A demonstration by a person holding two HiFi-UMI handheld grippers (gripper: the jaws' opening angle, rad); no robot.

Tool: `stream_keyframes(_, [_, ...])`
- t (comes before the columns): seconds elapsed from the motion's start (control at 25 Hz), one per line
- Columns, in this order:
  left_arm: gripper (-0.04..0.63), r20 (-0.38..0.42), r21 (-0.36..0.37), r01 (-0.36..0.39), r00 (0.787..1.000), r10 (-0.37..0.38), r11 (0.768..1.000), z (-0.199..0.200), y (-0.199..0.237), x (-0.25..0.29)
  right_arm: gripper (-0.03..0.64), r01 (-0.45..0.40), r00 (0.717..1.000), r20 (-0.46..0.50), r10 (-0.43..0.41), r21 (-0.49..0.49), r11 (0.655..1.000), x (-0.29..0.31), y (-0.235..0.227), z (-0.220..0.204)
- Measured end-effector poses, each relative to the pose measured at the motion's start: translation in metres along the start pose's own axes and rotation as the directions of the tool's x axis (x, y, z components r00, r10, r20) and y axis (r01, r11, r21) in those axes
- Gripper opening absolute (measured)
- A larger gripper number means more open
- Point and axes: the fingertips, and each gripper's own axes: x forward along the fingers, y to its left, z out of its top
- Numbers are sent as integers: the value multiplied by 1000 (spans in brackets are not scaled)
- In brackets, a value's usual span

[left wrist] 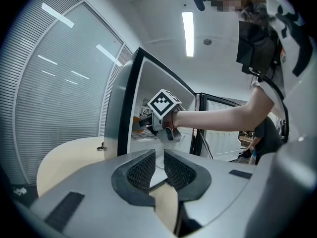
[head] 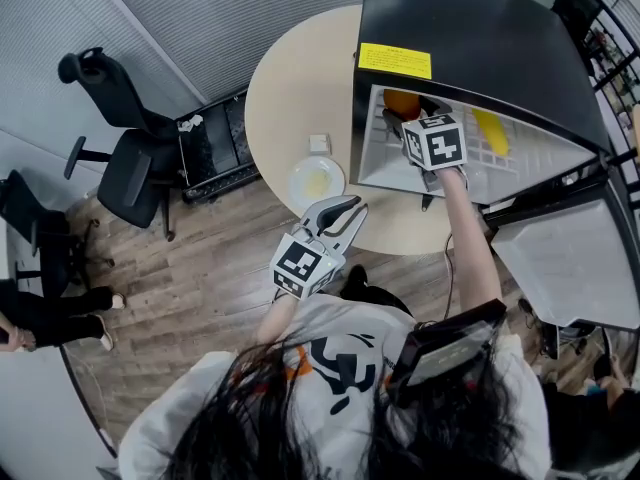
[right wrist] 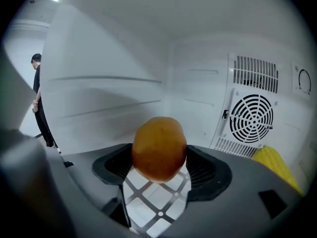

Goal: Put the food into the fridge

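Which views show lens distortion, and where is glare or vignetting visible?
Head view: the fisheye bends the fridge and table edges, under even light. Left gripper view: the ceiling lamp glares and the blinds curve. Right gripper view: dark vignette at the corners, with the potato sharp and well lit.

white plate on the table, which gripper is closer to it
Left. The left gripper hangs just beside the white plate; the right gripper is farther off, inside the fridge, shut on a potato.
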Motion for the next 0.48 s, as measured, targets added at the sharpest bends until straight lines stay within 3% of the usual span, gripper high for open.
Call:
stream_keyframes(0.2, [49,3,2,2,1000,-2,1000,1,1,0,341,35,999,-7,-35,-42,999,2,3,-1])
stream_keyframes(0.48, [49,3,3,-5,1000,5,1000,1,6,-8,342,75,996,47,-75,13,997,-12,-2,5])
